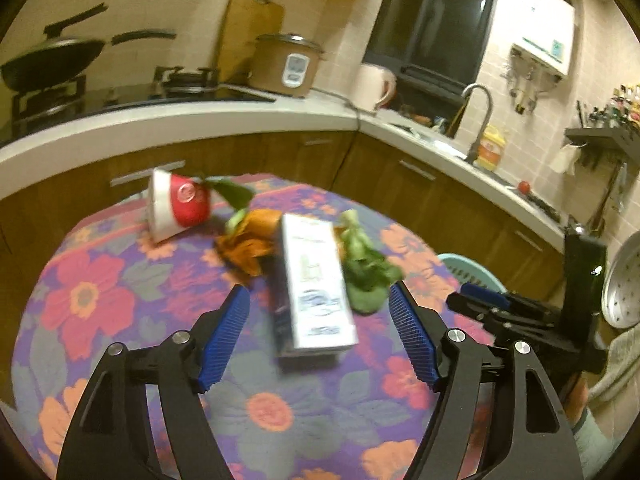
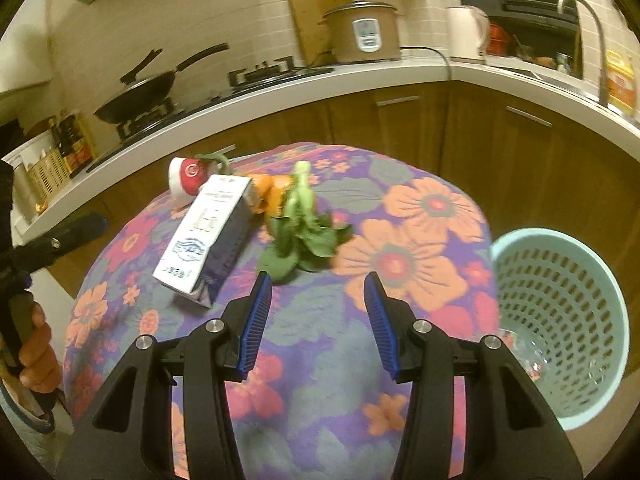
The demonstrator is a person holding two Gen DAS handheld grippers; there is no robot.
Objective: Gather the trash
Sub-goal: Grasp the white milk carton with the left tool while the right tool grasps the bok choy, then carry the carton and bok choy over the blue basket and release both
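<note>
A white and blue carton box (image 1: pixel 316 284) (image 2: pixel 204 236) lies on the floral tablecloth (image 1: pixel 100 304) (image 2: pixel 420 216). Behind it lie orange peel (image 1: pixel 252 240) (image 2: pixel 270 194), a green leafy vegetable (image 1: pixel 364 268) (image 2: pixel 300 236) and a tipped red and white cup (image 1: pixel 176 204) (image 2: pixel 186 180). My left gripper (image 1: pixel 320 300) is open, its pads either side of the carton's near end. My right gripper (image 2: pixel 318 284) is open and empty, just in front of the vegetable. A light blue perforated trash basket (image 2: pixel 560 320) (image 1: pixel 468 268) stands right of the table.
A kitchen counter (image 1: pixel 240 120) (image 2: pixel 320 84) curves behind the table with a wok (image 1: pixel 52 60), a rice cooker (image 1: pixel 288 64), a kettle (image 1: pixel 376 84) and a sink tap (image 1: pixel 480 116). A round metal tray (image 1: pixel 624 284) stands at the far right.
</note>
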